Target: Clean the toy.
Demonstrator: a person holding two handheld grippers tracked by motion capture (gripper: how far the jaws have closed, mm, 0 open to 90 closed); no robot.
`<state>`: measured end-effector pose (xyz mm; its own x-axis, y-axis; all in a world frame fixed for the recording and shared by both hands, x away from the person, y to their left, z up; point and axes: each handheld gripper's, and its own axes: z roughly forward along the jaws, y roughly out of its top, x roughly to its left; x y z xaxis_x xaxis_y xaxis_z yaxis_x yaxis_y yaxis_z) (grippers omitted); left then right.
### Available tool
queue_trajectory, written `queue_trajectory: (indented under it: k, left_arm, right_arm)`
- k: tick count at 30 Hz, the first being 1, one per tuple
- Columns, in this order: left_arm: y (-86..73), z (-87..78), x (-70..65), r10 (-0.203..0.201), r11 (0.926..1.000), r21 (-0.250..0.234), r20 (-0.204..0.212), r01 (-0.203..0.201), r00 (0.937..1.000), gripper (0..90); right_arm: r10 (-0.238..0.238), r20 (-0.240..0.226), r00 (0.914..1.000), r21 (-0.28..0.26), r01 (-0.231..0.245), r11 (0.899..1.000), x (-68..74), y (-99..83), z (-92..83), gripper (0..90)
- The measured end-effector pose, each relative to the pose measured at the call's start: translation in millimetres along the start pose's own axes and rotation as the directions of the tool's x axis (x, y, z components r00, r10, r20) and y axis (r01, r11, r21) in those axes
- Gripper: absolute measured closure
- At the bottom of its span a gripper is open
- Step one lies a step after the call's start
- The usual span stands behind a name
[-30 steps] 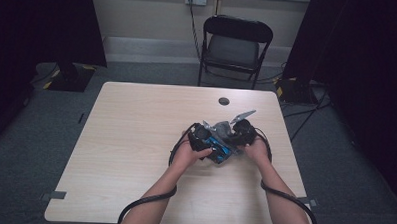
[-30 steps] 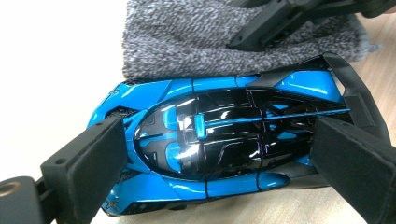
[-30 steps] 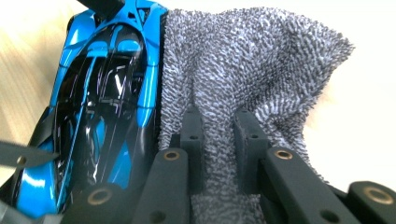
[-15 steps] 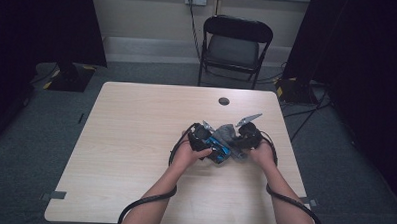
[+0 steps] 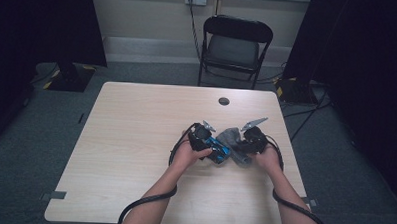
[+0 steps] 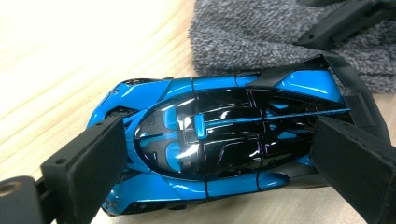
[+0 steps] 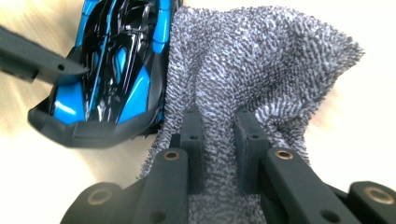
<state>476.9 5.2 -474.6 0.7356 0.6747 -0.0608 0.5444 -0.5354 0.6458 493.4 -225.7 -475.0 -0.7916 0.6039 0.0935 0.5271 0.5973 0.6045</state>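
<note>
A light wooden table [image 5: 135, 155] sits on a grey carpet floor [image 5: 30, 136]. Behind the table stands a black folding chair [image 5: 236, 46]. A small dark round cap [image 5: 224, 101] sits in the table top near its far edge.

The person's two arms come in from the bottom of the high view, and each hand holds a gripper over the right part of the table.

A grey fuzzy cloth [image 7: 261, 65] lies bunched on the table, touching the side of the car. The right gripper [image 7: 219, 140] has its two jaws squeezed close together on a fold of the cloth, so the cloth is pinched between them. In the high view the right gripper [image 5: 254, 140] sits just right of the cloth [image 5: 233, 138].

A shiny blue and black toy car [image 6: 219, 140] sits on the table, just left of the cloth. The left gripper [image 6: 224, 172] has one jaw at each side of the car, and both pads press on it. In the high view the left gripper [image 5: 201, 138] covers part of the car [image 5: 218, 148].
</note>
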Motion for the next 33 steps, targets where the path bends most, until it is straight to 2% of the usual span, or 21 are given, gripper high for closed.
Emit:
queue_trajectory:
  k: [17,33]
  left_arm:
    - [-0.4,-0.1,0.0,0.004,1.0,-0.002,0.0,-0.004,1.0,4.0]
    - [0.0,-0.7,-1.1,0.001,1.0,0.002,-0.002,-0.001,1.0,5.0]
  right_arm:
    - [0.013,-0.019,0.9997,-0.018,-0.013,1.0,6.6,-24.6,-16.3,76.6]
    - [0.004,-0.047,0.9989,-0.018,-0.005,1.0,12.9,-45.3,-31.3,76.5]
